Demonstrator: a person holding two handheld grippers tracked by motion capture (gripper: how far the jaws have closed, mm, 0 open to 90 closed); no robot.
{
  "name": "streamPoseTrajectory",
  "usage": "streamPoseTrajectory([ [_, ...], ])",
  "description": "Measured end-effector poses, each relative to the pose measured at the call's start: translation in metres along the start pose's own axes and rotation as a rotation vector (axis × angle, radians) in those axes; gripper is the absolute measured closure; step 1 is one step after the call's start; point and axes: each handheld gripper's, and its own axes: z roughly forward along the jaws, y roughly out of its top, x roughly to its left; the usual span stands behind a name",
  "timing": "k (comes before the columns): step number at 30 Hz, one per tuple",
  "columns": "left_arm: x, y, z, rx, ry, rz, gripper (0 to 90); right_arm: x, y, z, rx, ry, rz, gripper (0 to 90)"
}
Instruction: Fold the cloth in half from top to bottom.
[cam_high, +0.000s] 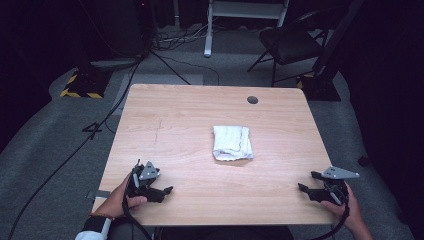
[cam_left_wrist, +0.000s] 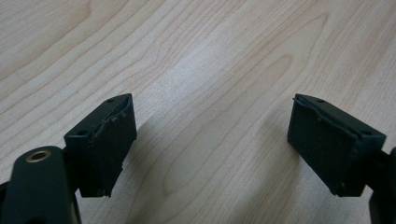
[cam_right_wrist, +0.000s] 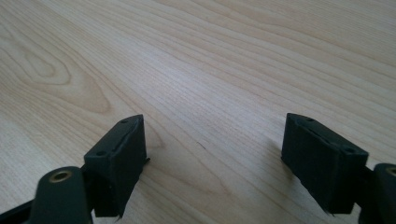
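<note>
A folded white cloth (cam_high: 232, 143) lies near the middle of the light wooden table (cam_high: 190, 115). My left gripper (cam_high: 166, 190) rests low over the table's near left corner, held in a hand, well apart from the cloth. In the left gripper view its jaws (cam_left_wrist: 212, 140) stand wide apart with only bare wood between them. My right gripper (cam_high: 304, 183) sits at the near right edge, pointing left toward the table's middle. Its jaws (cam_right_wrist: 215, 158) are open too, nothing between them.
A round cable hole (cam_high: 252, 100) is in the table's far right part. Beyond the table stand a black chair (cam_high: 295, 42), a white frame leg (cam_high: 208, 30), and cables (cam_high: 125, 85) trailing across the grey floor at left.
</note>
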Motion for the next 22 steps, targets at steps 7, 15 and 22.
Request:
streamPoseTrajectory([
  [7, 0.0000, 0.0000, 0.0000, 0.000, 0.000, 0.000, 15.8, 0.0000, 0.0000, -0.0001, 0.000, 0.000, -0.001, 22.1],
  [15, 0.0001, 0.0000, 0.0000, 0.000, 0.000, 0.000, 15.8, -0.0001, 0.0000, 0.0000, 0.001, 0.001, 0.000, 22.1],
  [22, -0.0001, 0.0005, 0.0004, 0.001, 0.003, -0.007, 15.4, -0.0001, -0.0001, -0.0001, 0.001, 0.001, 0.001, 22.1],
])
